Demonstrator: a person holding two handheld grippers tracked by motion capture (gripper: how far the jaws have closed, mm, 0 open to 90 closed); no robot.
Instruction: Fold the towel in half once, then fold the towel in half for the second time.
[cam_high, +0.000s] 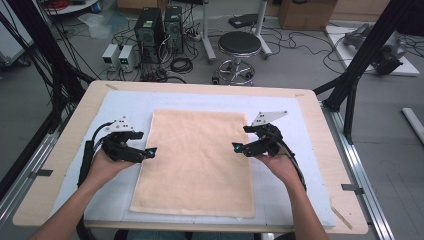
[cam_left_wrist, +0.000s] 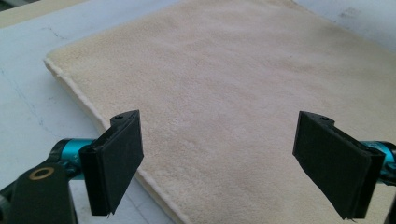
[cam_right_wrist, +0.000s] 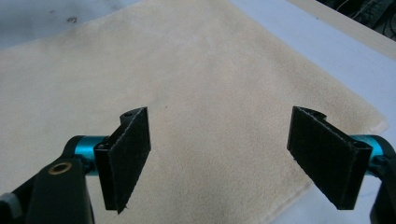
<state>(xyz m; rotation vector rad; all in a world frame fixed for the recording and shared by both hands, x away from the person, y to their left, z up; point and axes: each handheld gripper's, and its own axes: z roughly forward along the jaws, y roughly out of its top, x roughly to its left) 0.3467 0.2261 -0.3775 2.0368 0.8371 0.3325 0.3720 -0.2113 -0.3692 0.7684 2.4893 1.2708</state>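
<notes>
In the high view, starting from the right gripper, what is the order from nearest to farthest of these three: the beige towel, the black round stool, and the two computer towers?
From the right gripper:
1. Beige towel, flat on the table, directly under its open fingers.
2. Black round stool, on the floor beyond the table's far edge.
3. Computer towers, on the floor farther back, to the left of the stool.
</notes>
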